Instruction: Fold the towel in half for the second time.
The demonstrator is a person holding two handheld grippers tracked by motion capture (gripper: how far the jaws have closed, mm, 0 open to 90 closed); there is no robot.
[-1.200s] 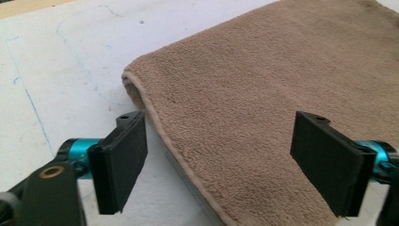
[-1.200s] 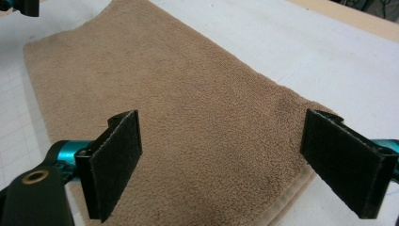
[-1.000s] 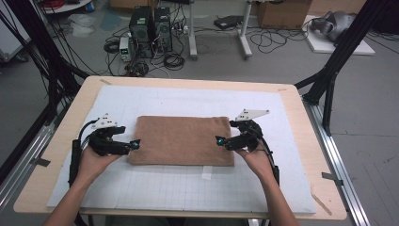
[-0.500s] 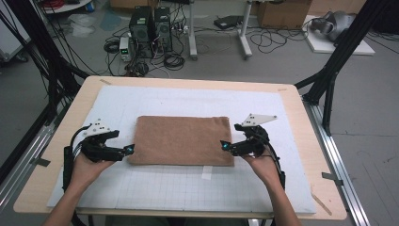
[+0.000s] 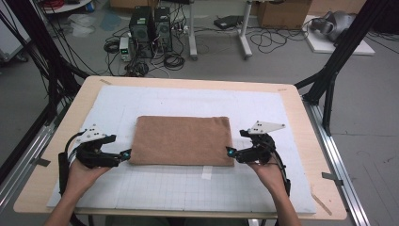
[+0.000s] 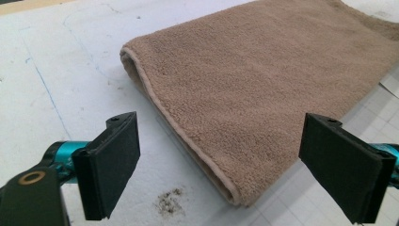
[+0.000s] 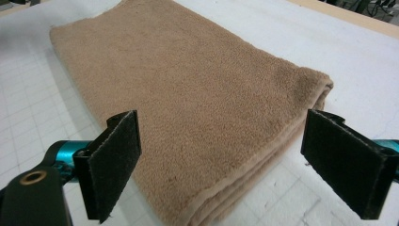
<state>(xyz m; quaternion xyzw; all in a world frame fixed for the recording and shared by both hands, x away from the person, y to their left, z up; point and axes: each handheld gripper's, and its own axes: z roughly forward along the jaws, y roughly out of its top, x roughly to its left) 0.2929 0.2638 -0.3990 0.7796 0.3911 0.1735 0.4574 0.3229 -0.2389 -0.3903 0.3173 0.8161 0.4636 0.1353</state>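
Both wide-open grippers have slid back: left gripper now at the folded brown towel's eight o'clock corner, right gripper at four.

Brown towel, plain and fuzzy, on a white mat ruled with a faint grey grid; black gripper pads on teal stems; pale wooden table.

No text, label, brand, number or sign is showing legibly anywhere: nothing readable is appearing on the brown towel, the white gridded mat or either tool.
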